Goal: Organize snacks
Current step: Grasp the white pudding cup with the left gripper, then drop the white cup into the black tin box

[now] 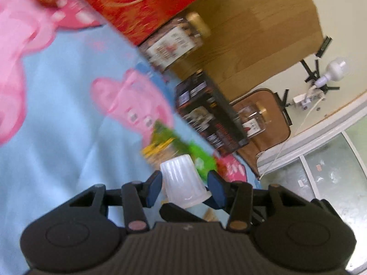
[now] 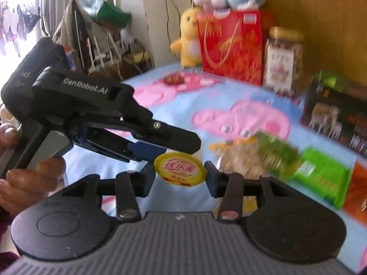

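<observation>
My left tongs (image 1: 184,189) bracket the white ribbed cup (image 1: 183,181), pads beside its walls; I can't tell if they press. My right tongs (image 2: 181,175) sit around its yellow lid (image 2: 180,169), at most brushing the rim. Both are at the cup, over the blue bedsheet (image 1: 57,114). At two o'clock lies a green snack packet (image 2: 321,176). Risk: neither grips firmly, so it may slip, or crush under both.

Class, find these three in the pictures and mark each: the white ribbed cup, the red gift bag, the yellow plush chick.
white ribbed cup (image 1: 183,181), left wrist view, on its ribbed side wall.
red gift bag (image 2: 231,45), right wrist view, on its front face.
yellow plush chick (image 2: 189,39), right wrist view, on its body.
</observation>
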Demonstrator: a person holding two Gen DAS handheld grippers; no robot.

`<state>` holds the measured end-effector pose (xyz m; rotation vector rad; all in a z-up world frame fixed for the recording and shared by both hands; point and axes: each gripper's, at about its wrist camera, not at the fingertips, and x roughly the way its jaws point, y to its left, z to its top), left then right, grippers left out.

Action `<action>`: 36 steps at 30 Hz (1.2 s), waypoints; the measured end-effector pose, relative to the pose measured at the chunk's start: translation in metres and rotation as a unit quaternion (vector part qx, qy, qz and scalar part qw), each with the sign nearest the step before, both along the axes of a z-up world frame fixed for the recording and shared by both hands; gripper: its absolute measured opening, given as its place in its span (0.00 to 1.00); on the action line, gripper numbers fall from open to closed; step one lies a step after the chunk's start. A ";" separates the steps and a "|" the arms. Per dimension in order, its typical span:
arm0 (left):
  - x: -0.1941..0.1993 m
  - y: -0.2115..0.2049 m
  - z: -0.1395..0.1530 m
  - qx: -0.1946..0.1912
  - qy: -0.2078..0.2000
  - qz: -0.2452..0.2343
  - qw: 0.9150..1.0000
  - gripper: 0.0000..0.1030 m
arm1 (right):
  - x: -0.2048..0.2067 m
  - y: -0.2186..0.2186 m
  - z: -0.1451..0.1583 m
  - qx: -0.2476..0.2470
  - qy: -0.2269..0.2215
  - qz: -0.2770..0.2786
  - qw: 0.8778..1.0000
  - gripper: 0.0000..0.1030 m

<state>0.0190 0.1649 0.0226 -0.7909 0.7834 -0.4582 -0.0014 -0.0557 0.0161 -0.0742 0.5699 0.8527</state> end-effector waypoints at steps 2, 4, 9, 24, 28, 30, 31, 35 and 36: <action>0.016 -0.014 0.015 0.018 -0.011 -0.009 1.000 0.43 | 0.008 -0.007 0.008 0.006 -0.020 -0.011 1.000 0.47; 0.036 -0.031 0.031 0.031 -0.028 -0.020 0.999 0.43 | 0.020 -0.018 0.017 0.011 -0.037 -0.027 0.999 0.47; 0.110 -0.092 0.067 0.047 -0.060 -0.057 0.995 0.43 | 0.061 -0.059 0.039 0.027 -0.078 -0.091 0.992 0.47; 0.173 -0.158 0.062 0.119 -0.076 -0.050 0.989 0.47 | 0.146 -0.175 0.026 0.124 -0.016 -0.226 0.966 0.51; 0.138 -0.140 0.056 0.126 -0.070 -0.049 0.988 0.47 | 0.113 -0.212 0.013 0.168 0.010 -0.228 0.959 0.50; 0.129 -0.143 0.047 0.128 -0.054 -0.060 0.989 0.47 | 0.100 -0.221 0.000 0.151 0.030 -0.249 0.956 0.51; 0.127 -0.148 0.043 0.131 -0.047 -0.068 0.988 0.47 | 0.093 -0.223 -0.006 0.137 0.039 -0.256 0.956 0.51; 0.131 -0.177 0.026 0.131 -0.021 -0.120 0.984 0.47 | 0.080 -0.244 -0.038 0.168 0.110 -0.276 0.940 0.52; 0.135 -0.185 0.021 0.131 -0.013 -0.133 0.982 0.47 | 0.078 -0.251 -0.044 0.197 0.136 -0.278 0.930 0.52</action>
